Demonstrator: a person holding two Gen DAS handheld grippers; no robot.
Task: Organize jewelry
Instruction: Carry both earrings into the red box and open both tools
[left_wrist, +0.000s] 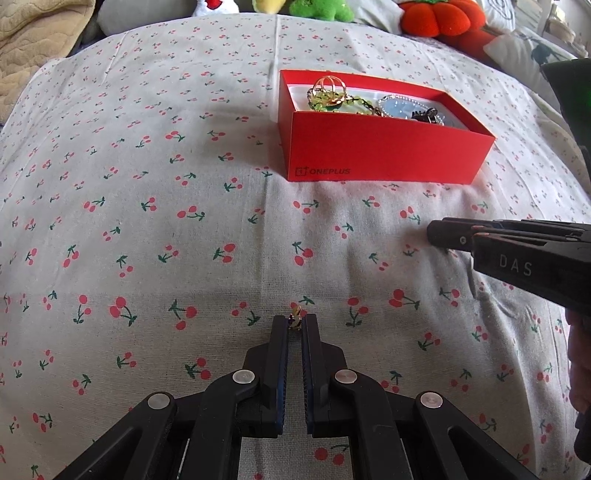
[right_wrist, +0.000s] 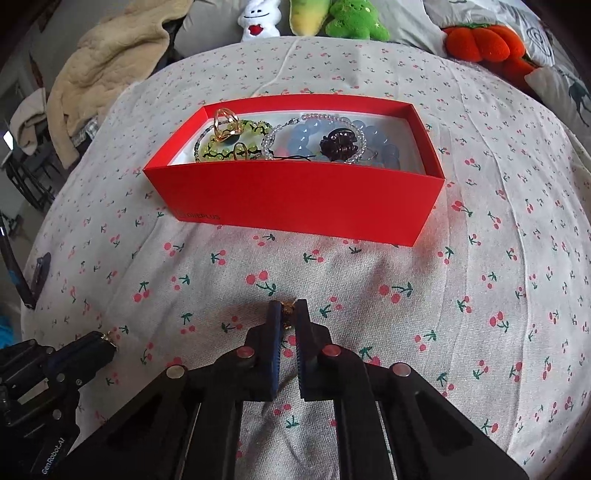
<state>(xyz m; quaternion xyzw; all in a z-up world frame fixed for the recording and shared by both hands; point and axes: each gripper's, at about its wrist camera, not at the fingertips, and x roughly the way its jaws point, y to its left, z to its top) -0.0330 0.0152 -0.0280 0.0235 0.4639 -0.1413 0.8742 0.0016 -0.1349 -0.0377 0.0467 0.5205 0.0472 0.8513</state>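
Gripping: both grippers are pinched shut on small gold pieces, each held low above the cloth and not yet boxed.
Left gripper (left_wrist: 295, 320): fingers closed to a sliver on a tiny gold earring (left_wrist: 295, 313); it sticks out at the tips, 12 o'clock of the fingers.
Right gripper (right_wrist: 288, 309): fingers nearly together, clamped on a second small gold piece (right_wrist: 287, 310), probably the matching earring; too small to be sure.
Step in hand: pick done on both sides, I'd say; transfer to the box comes next.
Next move: lift clear of the bedsheet (left_wrist: 147, 184), carry toward 12 o'clock over the near wall of the red box (right_wrist: 295, 199), open above a free spot. Near wall is tall, so the tips need to clear it first.
Box position: left view, at 1 o'clock, well apart from the fingers; right view, dead ahead at 12, nearer.
Box contents, left end: gold wire ring (right_wrist: 225, 122) on top of a green bead bracelet (right_wrist: 218, 147).
Box contents, right end: pale blue bead bracelet (right_wrist: 303, 138), clear bead strand (right_wrist: 321, 116), dark hair claw (right_wrist: 338, 142) on top.
Risk: pieces are tiny; a loose pinch drops them into the cherry print, hard to spot.
Beyond the box: plush toys (right_wrist: 354, 18) at 12 o'clock, beige blanket (right_wrist: 110, 55) at 10.
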